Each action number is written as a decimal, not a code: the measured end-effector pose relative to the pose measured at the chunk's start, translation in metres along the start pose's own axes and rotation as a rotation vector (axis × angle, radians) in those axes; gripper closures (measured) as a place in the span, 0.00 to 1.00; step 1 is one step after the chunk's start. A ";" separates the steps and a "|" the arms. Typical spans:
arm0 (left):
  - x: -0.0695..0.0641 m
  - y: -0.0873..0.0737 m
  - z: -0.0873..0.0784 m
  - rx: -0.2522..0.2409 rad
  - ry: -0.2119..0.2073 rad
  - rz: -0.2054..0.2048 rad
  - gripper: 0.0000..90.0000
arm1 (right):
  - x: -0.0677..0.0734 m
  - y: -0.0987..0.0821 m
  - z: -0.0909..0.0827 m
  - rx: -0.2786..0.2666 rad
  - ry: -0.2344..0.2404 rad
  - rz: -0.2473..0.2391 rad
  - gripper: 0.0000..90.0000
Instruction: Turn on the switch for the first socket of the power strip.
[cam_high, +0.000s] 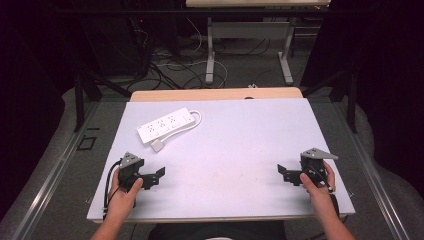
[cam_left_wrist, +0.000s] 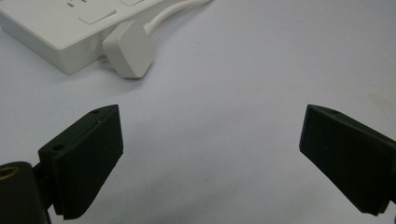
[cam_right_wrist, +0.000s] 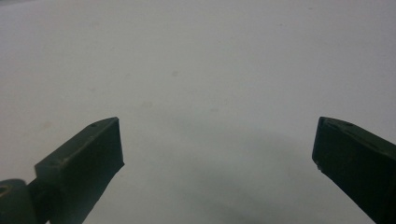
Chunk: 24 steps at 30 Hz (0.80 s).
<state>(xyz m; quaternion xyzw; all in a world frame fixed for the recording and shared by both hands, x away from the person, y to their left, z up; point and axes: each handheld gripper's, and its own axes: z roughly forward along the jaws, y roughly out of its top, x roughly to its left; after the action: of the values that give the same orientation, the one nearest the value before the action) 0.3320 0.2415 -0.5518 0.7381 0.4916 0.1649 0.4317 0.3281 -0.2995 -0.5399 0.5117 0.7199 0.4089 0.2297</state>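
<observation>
A white power strip (cam_high: 165, 126) lies on the white tabletop (cam_high: 235, 145) at its far left, with its white cable looped round and its white plug (cam_high: 157, 145) resting by the strip's near end. The left gripper view has the strip (cam_left_wrist: 56, 28) and the plug (cam_left_wrist: 128, 49) just ahead of the jaws. My left gripper (cam_high: 156, 177) rests at the near left, open and empty, its jaws wide apart (cam_left_wrist: 210, 154). At the near right my right gripper (cam_high: 286, 173) is open too, with bare table between its jaws (cam_right_wrist: 217, 158).
The table's wooden far edge (cam_high: 215, 93) shows behind the white top. Beyond it stands another table on grey legs (cam_high: 211, 60), with cables on the floor. Metal rails (cam_high: 60, 165) run along the left side, and dark curtains close both sides.
</observation>
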 end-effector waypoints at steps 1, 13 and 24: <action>0.000 -0.001 0.001 -0.008 0.007 -0.003 0.07 | 0.000 0.000 0.000 0.000 0.000 0.000 0.01; 0.004 -0.002 0.002 -0.003 0.018 -0.007 0.07 | 0.000 0.000 0.000 0.001 -0.001 -0.005 0.01; 0.006 -0.003 0.003 0.011 0.020 -0.010 0.07 | 0.000 0.000 -0.001 0.002 0.000 -0.002 0.01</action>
<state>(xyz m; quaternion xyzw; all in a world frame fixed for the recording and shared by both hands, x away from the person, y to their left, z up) 0.3352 0.2454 -0.5573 0.7365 0.5003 0.1672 0.4235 0.3277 -0.2993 -0.5393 0.5114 0.7206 0.4080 0.2296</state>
